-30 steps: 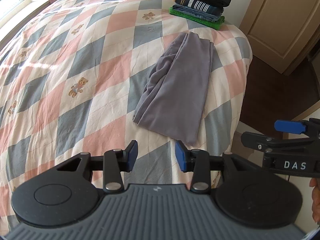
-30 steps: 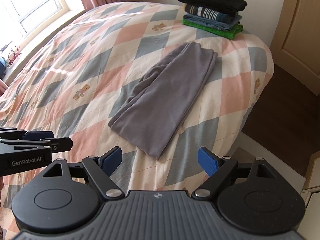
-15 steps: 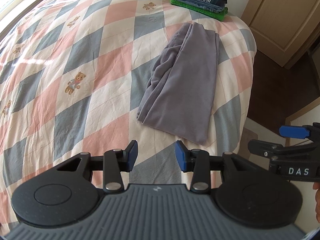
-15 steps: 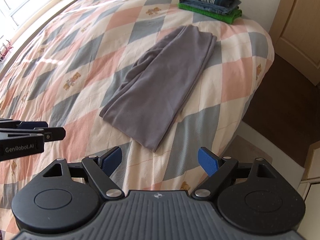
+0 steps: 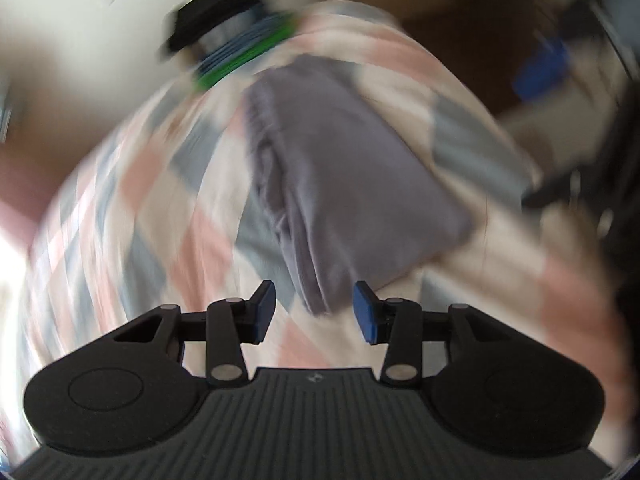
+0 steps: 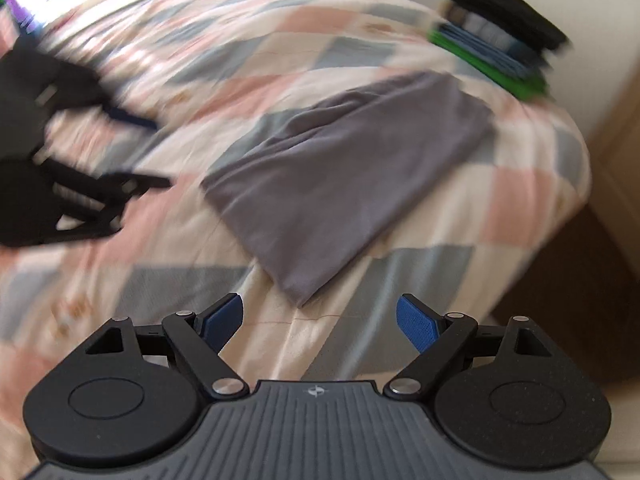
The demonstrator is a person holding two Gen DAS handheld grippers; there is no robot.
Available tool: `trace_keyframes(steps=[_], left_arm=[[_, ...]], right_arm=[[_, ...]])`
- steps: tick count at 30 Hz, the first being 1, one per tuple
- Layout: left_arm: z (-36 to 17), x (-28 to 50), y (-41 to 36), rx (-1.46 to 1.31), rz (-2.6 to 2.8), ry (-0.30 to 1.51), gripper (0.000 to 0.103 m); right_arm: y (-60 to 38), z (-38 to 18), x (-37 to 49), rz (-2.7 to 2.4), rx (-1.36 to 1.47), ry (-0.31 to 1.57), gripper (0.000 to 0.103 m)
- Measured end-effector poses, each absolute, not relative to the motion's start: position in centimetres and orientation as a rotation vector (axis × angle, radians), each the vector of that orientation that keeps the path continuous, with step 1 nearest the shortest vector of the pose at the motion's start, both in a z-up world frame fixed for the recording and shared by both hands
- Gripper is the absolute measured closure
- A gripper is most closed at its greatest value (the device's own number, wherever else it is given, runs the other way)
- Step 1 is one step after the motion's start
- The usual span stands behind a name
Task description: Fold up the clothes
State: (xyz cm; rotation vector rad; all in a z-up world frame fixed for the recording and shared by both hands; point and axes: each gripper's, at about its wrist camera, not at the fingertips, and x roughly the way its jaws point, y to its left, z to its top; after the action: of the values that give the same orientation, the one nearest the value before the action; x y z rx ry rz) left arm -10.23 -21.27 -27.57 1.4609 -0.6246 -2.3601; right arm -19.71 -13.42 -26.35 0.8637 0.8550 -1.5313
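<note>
Soft grey garment point(image 6: 352, 184) lies folded long on checked quilt point(image 6: 248, 60); left gripper point(image 5: 314, 312) and right gripper point(image 6: 320, 320) both spread, empty.

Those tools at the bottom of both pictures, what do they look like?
Each tool, left and right, is matt black plastic: a ribbed grey-black body, two round discs, hinged arms with silver rivets, and two fingers tipped with blue pads. No cables or sleeves show.

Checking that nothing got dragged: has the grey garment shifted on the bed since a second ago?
No. The grey garment keeps its place before the folded stack; only the cameras swung.
</note>
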Motion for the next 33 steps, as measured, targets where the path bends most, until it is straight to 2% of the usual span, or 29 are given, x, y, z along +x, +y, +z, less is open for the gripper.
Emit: trace_keyframes(steps=[5,7,11,17,19,22,23,24,25,27,29,33], left_arm=[[-35.7,-9.4,-20.2,1.473,-2.276,-1.370,0.062],[-38.1,-8.9,-20.3,1.444,-2.243,-1.568,0.062],[-41.3,-8.1,-20.6,1.385,-2.213,-1.794,0.058],[-44.4,-7.3,-21.0,1.285,-2.142,-2.013,0.056],[-44.5,-7.6,-21.2,1.289,-2.150,-2.007,0.059],[-43.9,-8.4,-21.5,1.332,-2.185,-1.941,0.069],[-43.3,-8.7,-21.5,1.361,-2.217,-1.899,0.076],[-42.7,-9.1,-21.6,1.394,-2.248,-1.856,0.079],[-41.9,-9.5,-21.8,1.424,-2.281,-1.803,0.080],[-39.6,-10.7,-22.3,1.489,-2.357,-1.637,0.083],[-36.8,-12.4,-23.0,1.550,-2.438,-1.408,0.084],[-30.7,-16.7,-25.8,1.597,-2.522,-0.936,0.084]], right_arm=[[-14.2,-32.4,-15.6,-1.444,0.561,1.122,0.022],[-14.3,-34.7,-14.5,-1.411,0.422,1.219,0.025],[-14.3,-38.1,-13.2,-1.364,0.200,1.337,0.027],[-15.1,-40.5,-13.1,-1.328,0.066,1.367,0.027],[-15.4,-41.2,-13.2,-1.314,0.014,1.382,0.030],[-16.2,-41.5,-14.0,-1.291,-0.009,1.387,0.042],[-16.5,-41.4,-14.5,-1.279,-0.001,1.381,0.053],[-16.8,-41.1,-15.1,-1.255,0.028,1.361,0.068],[-17.2,-40.6,-15.8,-1.230,0.061,1.338,0.075],[-17.8,-38.9,-17.7,-1.169,0.146,1.256,0.084],[-18.6,-36.7,-20.5,-1.100,0.270,1.142,0.085],[-22.5,-32.0,-30.0,-0.910,0.698,0.789,0.087]])
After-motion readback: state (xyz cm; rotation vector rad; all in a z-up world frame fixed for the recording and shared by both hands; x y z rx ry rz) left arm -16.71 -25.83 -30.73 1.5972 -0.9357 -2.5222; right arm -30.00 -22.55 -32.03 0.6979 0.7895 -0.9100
